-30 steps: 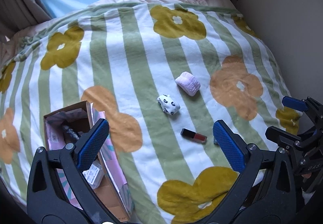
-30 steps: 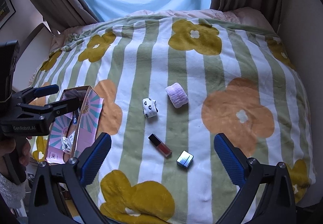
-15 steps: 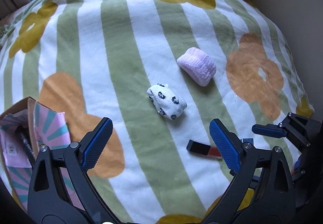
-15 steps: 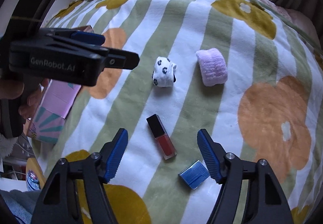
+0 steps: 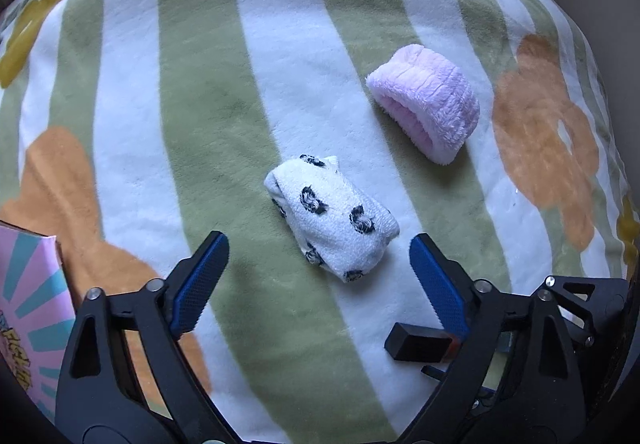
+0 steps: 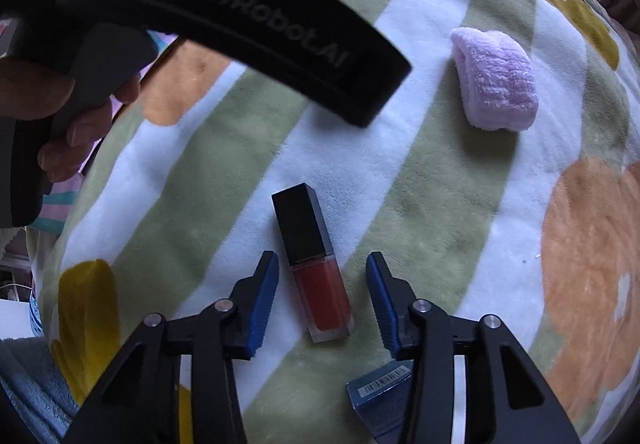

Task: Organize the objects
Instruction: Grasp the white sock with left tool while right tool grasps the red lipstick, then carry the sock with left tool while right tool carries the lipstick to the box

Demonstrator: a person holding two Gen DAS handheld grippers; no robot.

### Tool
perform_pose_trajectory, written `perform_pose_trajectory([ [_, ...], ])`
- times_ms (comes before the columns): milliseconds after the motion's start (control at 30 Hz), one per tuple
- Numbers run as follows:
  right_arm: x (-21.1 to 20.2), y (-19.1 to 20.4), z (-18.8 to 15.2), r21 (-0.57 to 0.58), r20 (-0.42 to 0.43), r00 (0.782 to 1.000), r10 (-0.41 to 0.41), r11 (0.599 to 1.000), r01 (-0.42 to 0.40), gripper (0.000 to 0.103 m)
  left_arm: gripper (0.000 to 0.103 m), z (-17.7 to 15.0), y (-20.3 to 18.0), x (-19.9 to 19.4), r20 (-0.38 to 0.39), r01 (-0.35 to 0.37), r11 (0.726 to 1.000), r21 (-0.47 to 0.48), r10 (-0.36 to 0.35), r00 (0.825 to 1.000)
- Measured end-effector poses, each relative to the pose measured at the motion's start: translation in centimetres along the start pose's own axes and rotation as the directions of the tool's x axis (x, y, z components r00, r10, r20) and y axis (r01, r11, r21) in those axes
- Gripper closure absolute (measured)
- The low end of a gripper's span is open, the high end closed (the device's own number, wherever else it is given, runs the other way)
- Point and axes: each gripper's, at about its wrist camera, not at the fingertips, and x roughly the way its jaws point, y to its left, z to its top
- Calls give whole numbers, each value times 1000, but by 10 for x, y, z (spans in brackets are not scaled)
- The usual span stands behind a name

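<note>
A rolled white sock with black spots (image 5: 334, 215) lies on the striped flowered blanket (image 5: 192, 91). My left gripper (image 5: 318, 240) hangs low over its near end, jaws closing, pads apart from it on both sides. A red lip gloss tube with a black cap (image 6: 314, 262) lies between the fingers of my right gripper (image 6: 322, 256), whose jaws are closing; a gap shows on each side of the tube. The tube's black cap (image 5: 418, 342) also shows in the left wrist view. A rolled pink fluffy sock (image 5: 426, 103) (image 6: 496, 83) lies farther off.
A small blue box with a barcode (image 6: 380, 392) sits beside the right finger. A pink and teal patterned box (image 5: 28, 308) stands at the blanket's left edge. A hand (image 6: 60, 111) holds the left gripper's black body (image 6: 248, 23), which crosses the right wrist view.
Both grippers have dropped close to the blanket and narrowed their jaws. The left one now straddles the spotted sock, the right one the lip gloss tube.
</note>
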Motion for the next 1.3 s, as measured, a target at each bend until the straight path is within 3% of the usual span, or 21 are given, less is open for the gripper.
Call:
perform_pose_trajectory([
  [233,7,8,-1,-71,-4,1000,-20,997,20,78,50,6,0,19,-39,62,998,-1,-62,997],
  [400,6,4,-3,-57,-1,1000,-25,998,25,81,59,10,0,22,-37,76,997,2,-76,996],
  [900,-35,-13,-12,95,53,999,8,995,-13,84,61,18,3,-21,30,112,993,37,-113,993],
  [1300,-133,1,9,244,107,992,-63,969,35,84,61,-1,22,-142,126,86,996,27,-89,988],
])
